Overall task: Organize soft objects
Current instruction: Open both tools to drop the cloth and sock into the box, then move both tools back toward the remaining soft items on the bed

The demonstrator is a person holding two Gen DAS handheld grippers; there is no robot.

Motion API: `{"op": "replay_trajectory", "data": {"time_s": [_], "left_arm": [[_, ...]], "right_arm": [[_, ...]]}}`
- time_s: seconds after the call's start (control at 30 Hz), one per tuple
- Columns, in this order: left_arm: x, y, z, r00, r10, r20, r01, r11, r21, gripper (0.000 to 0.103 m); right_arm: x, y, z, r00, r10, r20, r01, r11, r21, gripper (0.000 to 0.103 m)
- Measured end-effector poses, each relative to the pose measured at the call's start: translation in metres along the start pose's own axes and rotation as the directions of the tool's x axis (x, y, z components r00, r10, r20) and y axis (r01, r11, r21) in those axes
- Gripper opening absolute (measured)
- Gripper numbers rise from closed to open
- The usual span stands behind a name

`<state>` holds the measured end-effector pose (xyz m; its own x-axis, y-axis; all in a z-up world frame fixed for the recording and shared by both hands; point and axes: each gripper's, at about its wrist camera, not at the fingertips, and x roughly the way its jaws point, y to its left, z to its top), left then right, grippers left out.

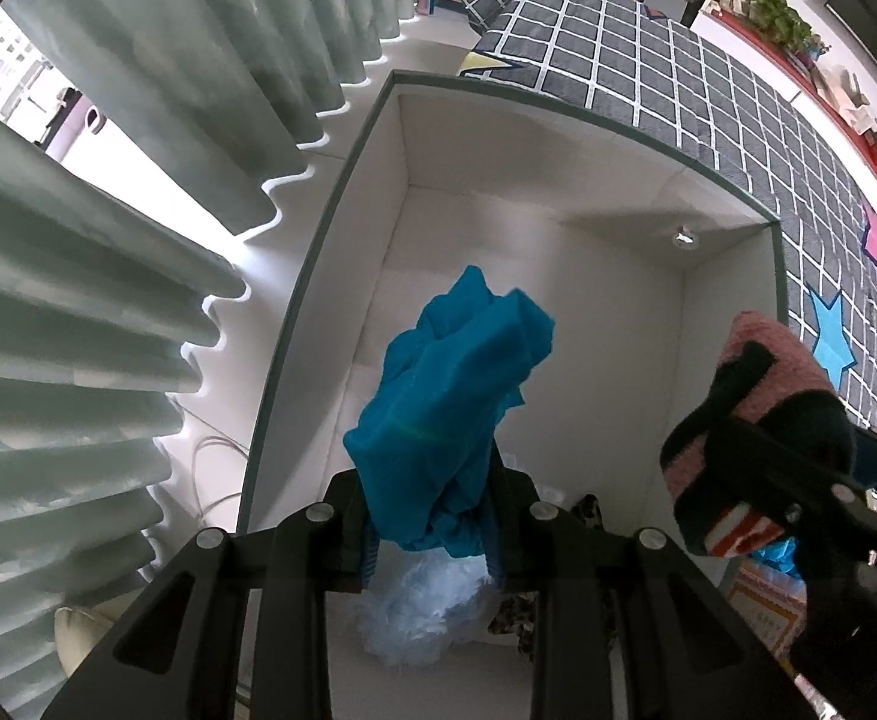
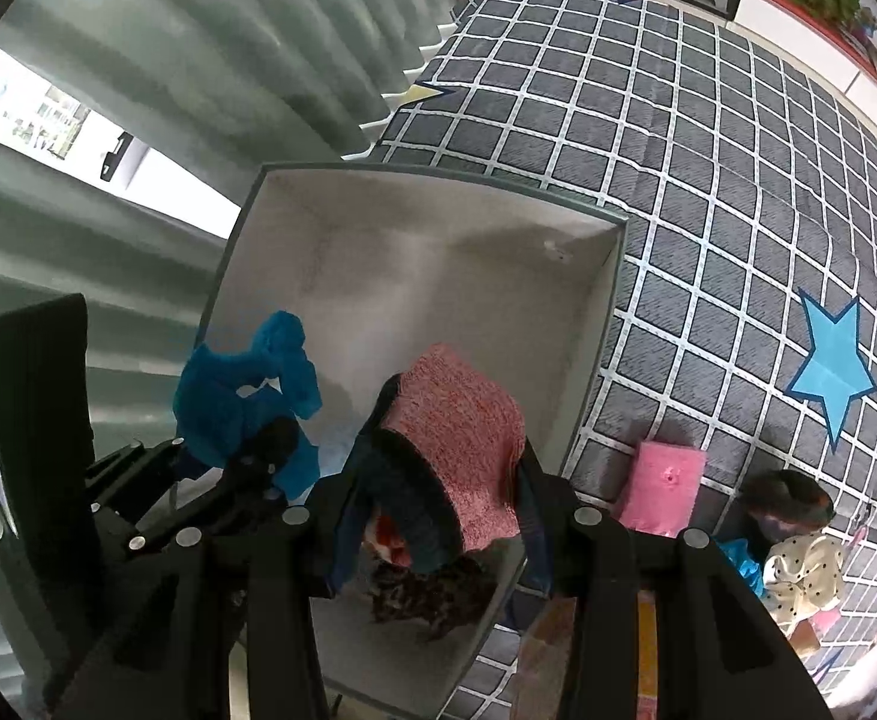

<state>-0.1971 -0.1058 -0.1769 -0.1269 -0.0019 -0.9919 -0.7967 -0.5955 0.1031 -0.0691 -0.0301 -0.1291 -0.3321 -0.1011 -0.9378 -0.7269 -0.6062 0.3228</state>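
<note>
Your left gripper (image 1: 432, 546) clamps the blue cloth (image 1: 450, 402) and your right gripper (image 2: 432, 516) pinches the pink knit item (image 2: 456, 444) — both over the white box (image 2: 609, 324). Release carelessly and either could drape over the rim — spilling toward the grid mat (image 2: 708, 180).

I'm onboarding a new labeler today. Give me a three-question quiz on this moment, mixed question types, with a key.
1. True or false: the left claw is empty.
2. The right claw grips: A) pink pouch B) pink-and-black knit item C) dotted cream cloth
3. Fill in: both claws are above the open white ____.

Key: 1 false, it grips the blue cloth; 2 B; 3 box.
</note>
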Motion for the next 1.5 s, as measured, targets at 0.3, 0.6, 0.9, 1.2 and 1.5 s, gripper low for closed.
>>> {"op": "replay_trajectory", "data": {"time_s": [0.3,0.6,0.9,1.2,1.5], "left_arm": [[-0.013,0.001,-0.003,0.999,-0.039,0.018,0.039,0.999,0.01,0.082],[-0.023,0.008,-0.007,0.993,-0.116,-0.003,0.115,0.992,-0.041,0.103],[-0.057,-0.016,-0.005,0.981,-0.193,0.025,0.193,0.981,0.018,0.103],[-0.077,-0.073,-0.008,0.972,-0.236,0.018,0.232,0.965,0.125,0.103],[-0.082,-0.129,-0.02,0.972,-0.232,-0.027,0.232,0.954,0.19,0.103]], "right_arm": [[-0.006,0.0,-0.001,1.0,0.028,0.002,-0.028,1.0,0.007,0.065],[-0.021,-0.005,-0.002,1.0,0.009,0.02,-0.009,1.0,0.016,0.103],[-0.064,-0.061,-0.015,0.999,0.006,0.042,-0.01,0.996,0.086,0.103],[-0.072,-0.169,-0.054,0.993,-0.119,-0.005,0.117,0.96,0.253,0.103],[0.004,-0.222,-0.105,0.974,-0.139,-0.177,0.183,0.947,0.263,0.103]]}}
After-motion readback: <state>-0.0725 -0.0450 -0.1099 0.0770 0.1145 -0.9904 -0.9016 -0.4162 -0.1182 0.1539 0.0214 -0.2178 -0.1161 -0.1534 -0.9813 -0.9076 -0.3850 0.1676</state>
